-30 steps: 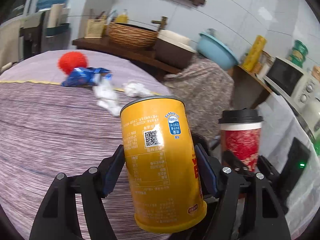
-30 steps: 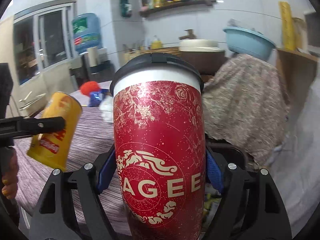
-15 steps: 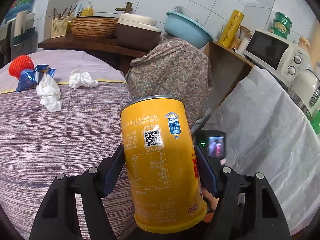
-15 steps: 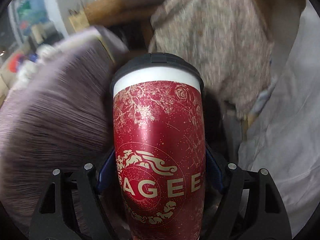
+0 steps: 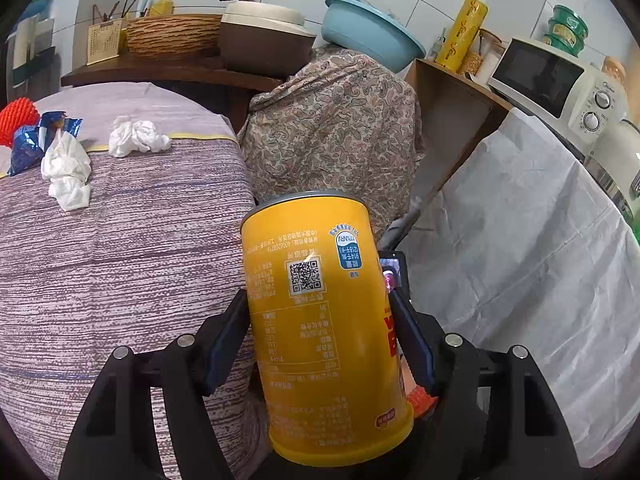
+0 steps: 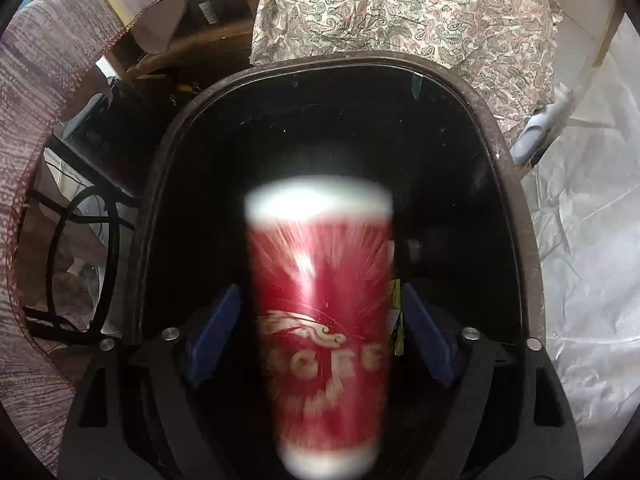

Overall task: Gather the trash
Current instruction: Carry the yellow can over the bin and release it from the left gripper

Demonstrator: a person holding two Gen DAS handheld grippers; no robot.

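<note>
- My right gripper jaws are opening; the blurred red cup between them points toward 12 o'clock, lengthwise over the dark bin
- My left gripper clamps the yellow can, near upright, top toward 12 o'clock

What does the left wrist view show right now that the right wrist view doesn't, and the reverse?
Only the left wrist view: the left tool clamped on the yellow can, and trash on the table, namely two crumpled tissues, a blue wrapper and a red foam net.

Only the right wrist view: the dark bin open below, and the right tool with jaws opening, its blue pads clear of the blurred red cup between them.

Both: the striped tablecloth, the paisley cloth and white plastic sheet.
</note>
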